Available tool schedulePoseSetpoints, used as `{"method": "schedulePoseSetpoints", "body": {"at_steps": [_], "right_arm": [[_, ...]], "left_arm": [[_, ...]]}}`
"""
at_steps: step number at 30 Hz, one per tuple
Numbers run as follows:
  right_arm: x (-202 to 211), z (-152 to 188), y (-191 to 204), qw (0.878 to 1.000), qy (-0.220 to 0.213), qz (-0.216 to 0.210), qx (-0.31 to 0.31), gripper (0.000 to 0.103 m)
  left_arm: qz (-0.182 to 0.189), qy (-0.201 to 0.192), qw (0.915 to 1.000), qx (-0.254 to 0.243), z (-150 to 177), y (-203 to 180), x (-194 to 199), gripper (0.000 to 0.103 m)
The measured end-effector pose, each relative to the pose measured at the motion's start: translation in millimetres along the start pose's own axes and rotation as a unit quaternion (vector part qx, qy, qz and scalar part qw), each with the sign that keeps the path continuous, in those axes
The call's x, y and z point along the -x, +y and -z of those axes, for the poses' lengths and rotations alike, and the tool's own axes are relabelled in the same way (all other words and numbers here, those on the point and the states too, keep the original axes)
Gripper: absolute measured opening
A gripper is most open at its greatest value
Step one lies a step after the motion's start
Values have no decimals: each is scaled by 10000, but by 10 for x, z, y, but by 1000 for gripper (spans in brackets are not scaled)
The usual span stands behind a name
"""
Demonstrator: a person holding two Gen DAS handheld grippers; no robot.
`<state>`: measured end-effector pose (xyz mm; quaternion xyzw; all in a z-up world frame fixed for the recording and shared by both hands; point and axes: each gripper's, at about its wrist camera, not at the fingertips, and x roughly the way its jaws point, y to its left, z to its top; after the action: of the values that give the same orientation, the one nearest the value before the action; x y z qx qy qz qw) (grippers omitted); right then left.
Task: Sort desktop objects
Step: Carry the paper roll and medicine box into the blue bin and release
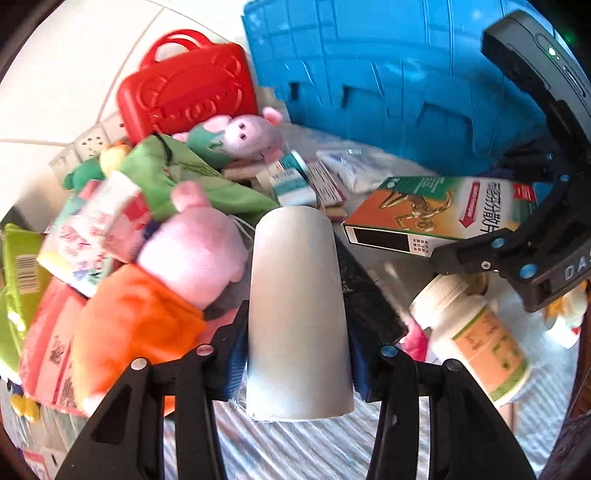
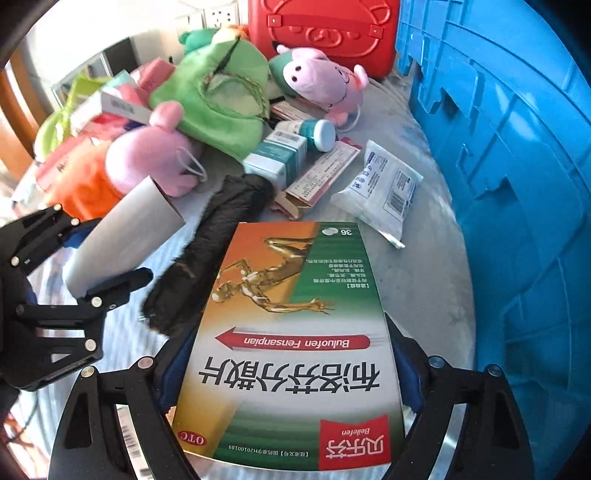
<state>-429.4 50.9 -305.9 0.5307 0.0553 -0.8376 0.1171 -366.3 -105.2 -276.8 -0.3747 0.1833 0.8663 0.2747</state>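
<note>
A plain grey tube (image 1: pixel 295 295) stands between the fingers of my left gripper (image 1: pixel 297 339), which is shut on its lower end. In the right wrist view the same tube (image 2: pixel 125 229) slants up from the left gripper (image 2: pixel 107 243) at the left edge. My right gripper (image 2: pixel 291 350) is shut on a flat green and orange medicine box (image 2: pixel 288 295) with a gold running figure and a red arrow. The box's sides sit against both pads. From the left wrist, that box (image 1: pixel 436 210) hangs above the table in the right gripper (image 1: pixel 495 210).
A blue crate (image 2: pixel 517 184) walls the right side. A heap at the left and back holds pink pig plush toys (image 2: pixel 325 81), a green pouch (image 2: pixel 218 99), a red case (image 2: pixel 325 29) and small boxes (image 2: pixel 277 158). A black strip (image 2: pixel 214 251), a white packet (image 2: pixel 384 184) and a white bottle (image 1: pixel 476 336) lie on the table.
</note>
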Motion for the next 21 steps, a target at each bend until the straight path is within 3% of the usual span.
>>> {"method": "schedulePoseSetpoints", "body": {"at_steps": [7, 12, 15, 21], "right_arm": [[627, -55, 297, 9975, -666, -110, 219, 88], [1312, -125, 393, 9903, -1358, -246, 137, 88], [1888, -81, 452, 9811, -1910, -306, 57, 88], [3214, 136, 289, 9463, -3229, 176, -24, 88]], "left_arm": [[-213, -438, 9987, 155, -187, 89, 500, 45], [-352, -1016, 9939, 237, -472, 141, 1051, 45], [-351, -1482, 9881, 233, -735, 120, 1438, 45], [-317, -2353, 9714, 16, -1445, -287, 2063, 45]]}}
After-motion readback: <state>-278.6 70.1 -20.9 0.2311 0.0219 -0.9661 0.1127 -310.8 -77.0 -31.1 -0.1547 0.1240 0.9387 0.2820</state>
